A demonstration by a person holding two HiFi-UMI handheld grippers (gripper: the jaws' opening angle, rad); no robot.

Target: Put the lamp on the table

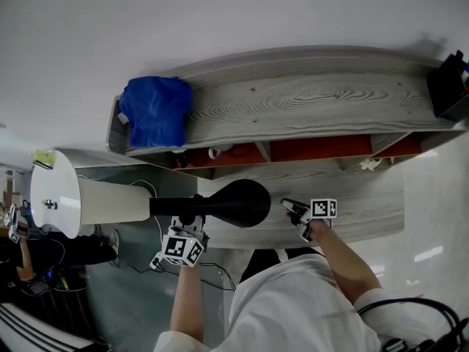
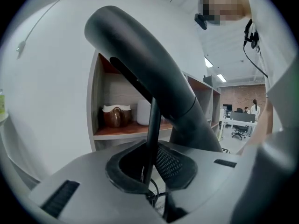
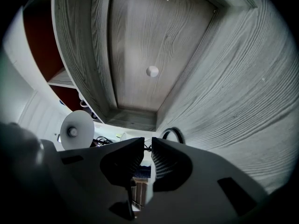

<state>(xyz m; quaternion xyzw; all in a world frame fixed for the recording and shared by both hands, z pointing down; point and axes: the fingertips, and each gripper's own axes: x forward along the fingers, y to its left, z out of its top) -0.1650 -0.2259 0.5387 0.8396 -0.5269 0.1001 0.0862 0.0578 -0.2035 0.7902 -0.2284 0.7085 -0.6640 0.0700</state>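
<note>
Lamp axis: the lamp (image 1: 165, 206) is lying level in the air, its long axis running alongside the near edge of the table (image 1: 308, 97).
Lamp ends: the white shade (image 1: 73, 196) is pointing out past the table's left end, and the round black base (image 1: 236, 202) is facing back along the near edge.
Lamp place: it is hanging clear of the table top, just off the near edge and touching no surface.
Left gripper: the left gripper (image 1: 189, 220) is gripping the thin black stem (image 2: 152, 139) between its pads, close behind the base (image 2: 140, 59).
Right gripper: the right gripper (image 1: 291, 207) is hovering just off the table's near edge beside the base, its jaws standing a narrow slit apart with nothing clearly between the pads.
Cord: a dark cord loop (image 3: 174, 130) is showing just past the right gripper's (image 3: 147, 146) tips.
Table top: a blue cloth bundle (image 1: 155, 112) is lying at the left end and a black object (image 1: 448, 86) is sitting at the right end, leaving bare wood between them.
Side room: the shade (image 3: 77, 130) is hanging over open floor off the table's left end.
</note>
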